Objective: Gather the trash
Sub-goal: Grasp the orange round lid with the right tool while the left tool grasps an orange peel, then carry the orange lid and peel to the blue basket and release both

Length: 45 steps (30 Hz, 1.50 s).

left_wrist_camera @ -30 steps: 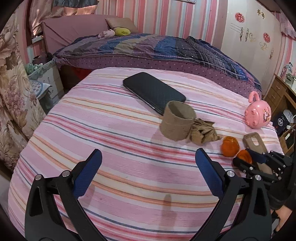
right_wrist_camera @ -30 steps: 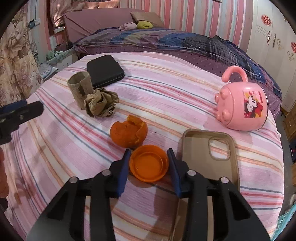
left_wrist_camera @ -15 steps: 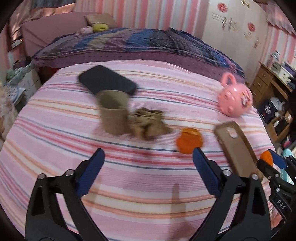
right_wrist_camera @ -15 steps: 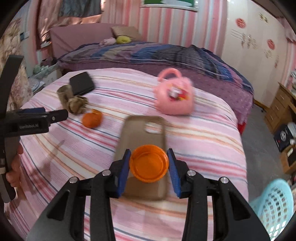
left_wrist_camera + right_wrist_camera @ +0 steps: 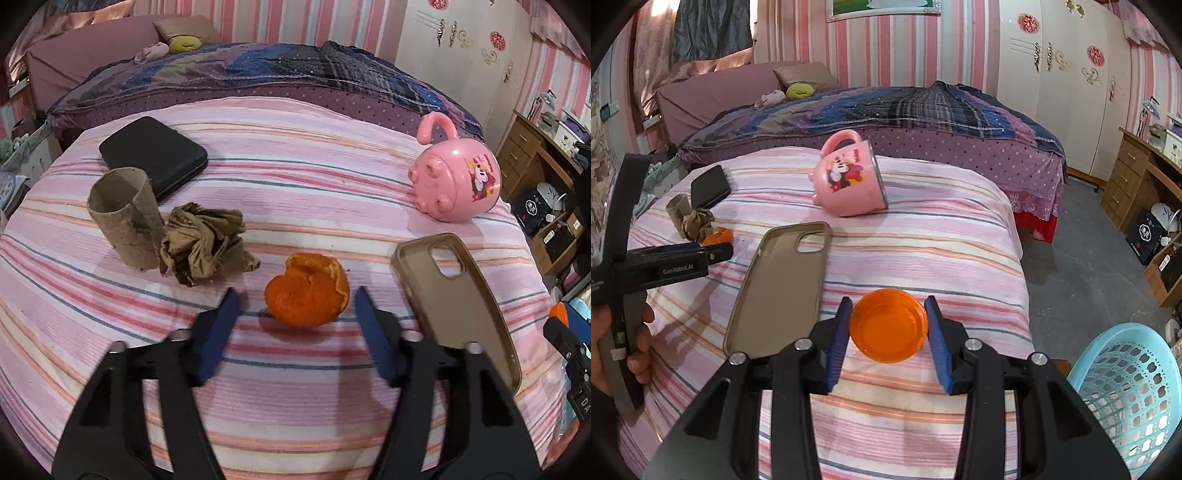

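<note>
An orange peel (image 5: 307, 293) lies on the pink striped table, between the blue pads of my left gripper (image 5: 295, 301). Its jaws are closing around the peel, with a gap still showing on each side. To the peel's left lie a crumpled brown paper (image 5: 205, 242) and a cardboard tube (image 5: 123, 218). My right gripper (image 5: 889, 325) is shut on an orange plastic lid (image 5: 888, 325), held above the table's right part. A light blue basket (image 5: 1130, 387) stands on the floor at lower right. The right wrist view also shows the left gripper (image 5: 718, 253) beside the orange peel (image 5: 718, 236).
A clear phone case (image 5: 456, 295) lies right of the peel. A pink mug (image 5: 456, 184) lies on its side at the far right, and a black case (image 5: 153, 155) sits behind the tube. A bed stands beyond the table, wooden drawers (image 5: 1134, 177) to the right.
My left gripper has moved right, from the tube to the orange peel, and its jaws have narrowed around it. My right gripper has carried the lid to the right, towards the basket.
</note>
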Each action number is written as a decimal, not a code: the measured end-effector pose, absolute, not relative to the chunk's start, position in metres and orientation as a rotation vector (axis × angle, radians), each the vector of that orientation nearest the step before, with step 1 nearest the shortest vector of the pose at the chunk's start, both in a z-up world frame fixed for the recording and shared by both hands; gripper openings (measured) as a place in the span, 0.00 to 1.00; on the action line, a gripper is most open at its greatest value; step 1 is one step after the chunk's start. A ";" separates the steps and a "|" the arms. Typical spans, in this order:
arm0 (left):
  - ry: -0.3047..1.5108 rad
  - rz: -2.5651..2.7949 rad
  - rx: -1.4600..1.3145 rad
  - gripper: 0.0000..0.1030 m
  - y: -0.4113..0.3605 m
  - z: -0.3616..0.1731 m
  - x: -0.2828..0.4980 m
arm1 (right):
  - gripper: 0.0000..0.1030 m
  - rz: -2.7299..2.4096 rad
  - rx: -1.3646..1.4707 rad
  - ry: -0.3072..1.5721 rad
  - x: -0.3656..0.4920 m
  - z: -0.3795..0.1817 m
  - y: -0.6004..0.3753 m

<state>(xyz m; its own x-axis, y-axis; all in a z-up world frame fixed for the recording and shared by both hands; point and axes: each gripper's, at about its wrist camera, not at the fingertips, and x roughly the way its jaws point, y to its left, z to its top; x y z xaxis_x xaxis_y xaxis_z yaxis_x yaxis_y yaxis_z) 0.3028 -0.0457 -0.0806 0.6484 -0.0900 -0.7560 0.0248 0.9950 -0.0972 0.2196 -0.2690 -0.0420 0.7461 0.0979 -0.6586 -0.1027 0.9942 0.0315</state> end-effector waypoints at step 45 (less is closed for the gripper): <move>0.674 -0.406 0.111 0.25 -0.247 -0.028 0.144 | 0.39 -0.199 0.035 0.662 0.088 -0.020 -0.459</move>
